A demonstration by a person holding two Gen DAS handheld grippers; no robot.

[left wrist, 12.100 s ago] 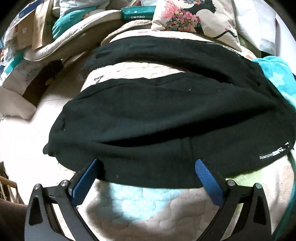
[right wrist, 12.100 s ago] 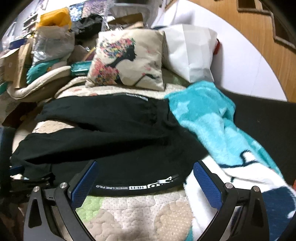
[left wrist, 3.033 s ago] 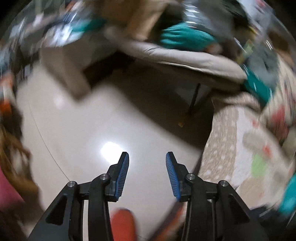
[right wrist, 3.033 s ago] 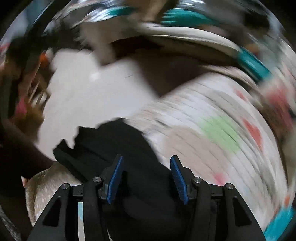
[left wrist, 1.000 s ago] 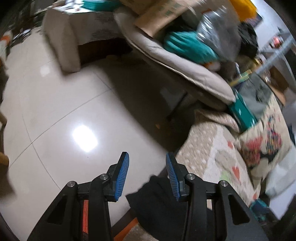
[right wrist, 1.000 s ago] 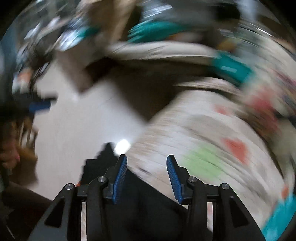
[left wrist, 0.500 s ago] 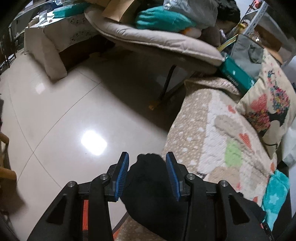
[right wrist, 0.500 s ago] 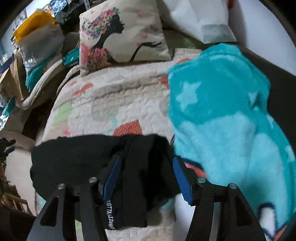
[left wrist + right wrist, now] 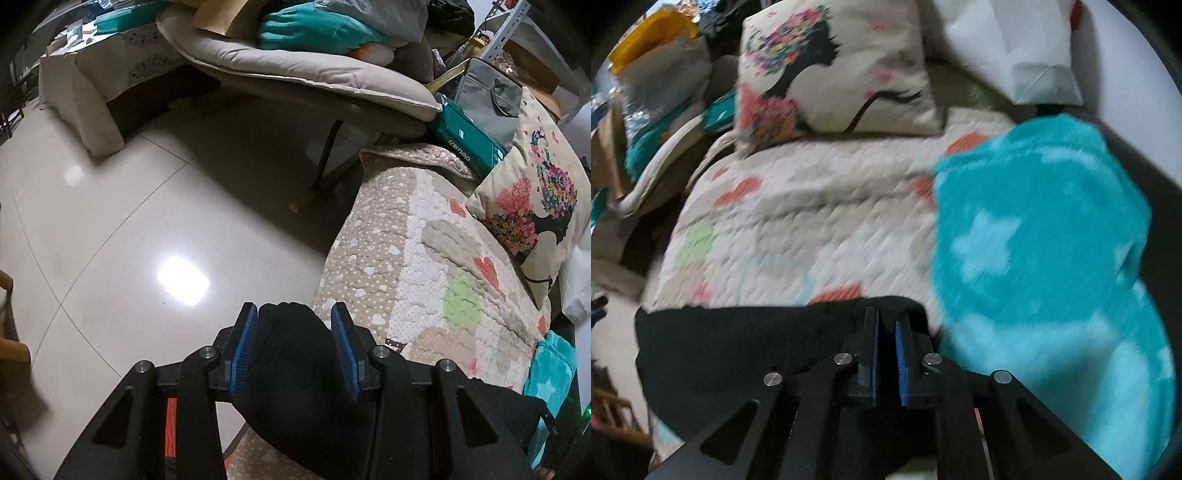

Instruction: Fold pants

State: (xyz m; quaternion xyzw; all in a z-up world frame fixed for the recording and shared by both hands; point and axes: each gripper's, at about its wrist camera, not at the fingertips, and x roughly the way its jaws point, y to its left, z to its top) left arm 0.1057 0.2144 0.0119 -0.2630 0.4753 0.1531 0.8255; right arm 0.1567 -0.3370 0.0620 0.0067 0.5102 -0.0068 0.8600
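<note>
The pants (image 9: 295, 376), black and bunched, sit at the near corner of the quilt-covered bed in the left wrist view. A rounded wad of the fabric fills the space between the blue pads of the left gripper (image 9: 294, 326), whose jaws stand partly apart; the cloth touches both pads, though I cannot tell whether it is truly pinched or only lying between them. Beyond lies the glossy tiled floor (image 9: 129, 221) with a bright reflection. The patchwork quilt (image 9: 424, 266) runs off to the right, with a printed pillow (image 9: 535, 206) at its far end and a padded beige cushion (image 9: 295, 70) jutting over the floor.

In the right wrist view, which is somewhat blurred, the pants (image 9: 746, 350) stretch as a dark band across the near edge of the quilt (image 9: 812, 221). The right gripper (image 9: 886, 332) has its pads pressed almost together on a fold of the black fabric. A fluffy turquoise blanket (image 9: 1041, 240) with pale stars lies just beside it on the right, and the printed pillow (image 9: 831, 74) stands behind.
</note>
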